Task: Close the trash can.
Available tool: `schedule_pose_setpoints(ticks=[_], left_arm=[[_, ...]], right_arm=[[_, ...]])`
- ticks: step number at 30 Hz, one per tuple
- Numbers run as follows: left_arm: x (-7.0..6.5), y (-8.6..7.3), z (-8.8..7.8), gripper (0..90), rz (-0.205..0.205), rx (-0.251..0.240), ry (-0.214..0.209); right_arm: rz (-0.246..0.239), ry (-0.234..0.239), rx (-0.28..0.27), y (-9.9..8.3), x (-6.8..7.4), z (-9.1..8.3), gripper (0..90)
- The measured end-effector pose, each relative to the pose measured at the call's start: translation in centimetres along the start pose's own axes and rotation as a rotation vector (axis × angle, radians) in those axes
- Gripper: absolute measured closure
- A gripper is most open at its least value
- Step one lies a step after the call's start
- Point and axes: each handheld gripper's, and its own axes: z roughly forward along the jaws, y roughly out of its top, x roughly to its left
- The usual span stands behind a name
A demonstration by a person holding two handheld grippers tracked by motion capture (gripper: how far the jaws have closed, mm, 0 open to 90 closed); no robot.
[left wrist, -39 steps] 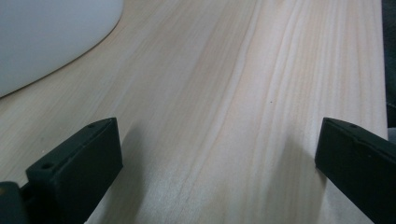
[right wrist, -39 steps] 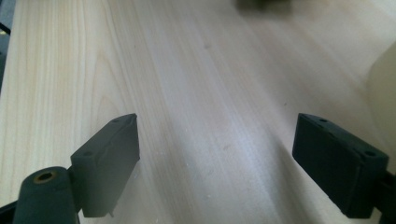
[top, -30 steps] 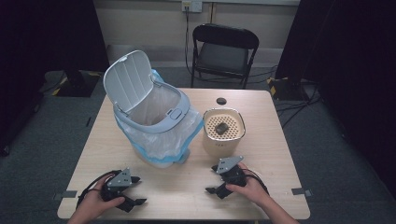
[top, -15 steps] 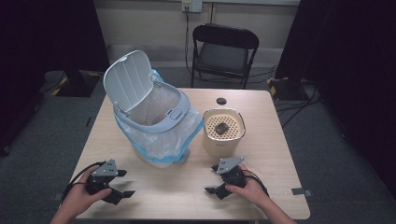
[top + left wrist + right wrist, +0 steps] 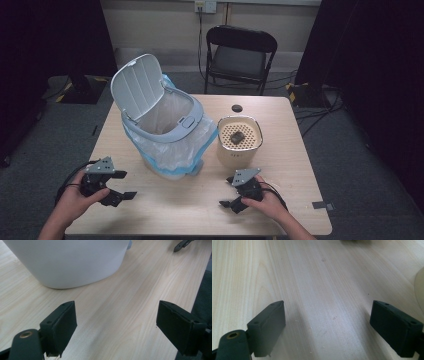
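Note:
A white bin [image 5: 170,145] with a grey rim, a raised lid [image 5: 136,86] and a clear liner stands at the table's middle left. Beside it on the right is a beige pot [image 5: 239,150] with a perforated top, and a dark lump [image 5: 236,136] lies on that top. My left gripper [image 5: 125,185] hovers open near the front left edge, pointing right toward the bin's base [image 5: 70,262]. Its jaws [image 5: 115,317] have nothing between them. My right gripper [image 5: 227,191] rests low at the front right, open and pointing left, over bare wood [image 5: 327,317].
A small black disc [image 5: 237,108] lies at the table's far edge. A black folding chair [image 5: 240,55] stands behind the table. The wooden tabletop [image 5: 190,210] runs between the two grippers. The beige pot's edge [image 5: 420,290] shows beside the right gripper.
My left hand has drawn left toward the table's edge and risen off the surface. The right hand has stayed put.

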Motion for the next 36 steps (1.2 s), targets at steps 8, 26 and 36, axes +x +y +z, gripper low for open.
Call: schedule_pose_setpoints(ticks=[8, 26, 36], left_arm=[[0.7, 2.0, -3.0, 16.1, -0.01, -0.031, 0.013], [3.4, 8.7, -9.1, 16.2, -0.011, -0.11, 0.076], [4.3, 11.6, -10.8, 16.2, -0.002, -0.11, 0.116]], right_arm=[[0.007, -0.01, 0.002, 0.0, 0.1, 0.0, 12.4], [0.01, -0.017, 0.0, -0.1, 0.2, -0.1, 12.4], [0.008, -0.015, 0.001, -0.1, 0.1, -0.1, 12.4]])
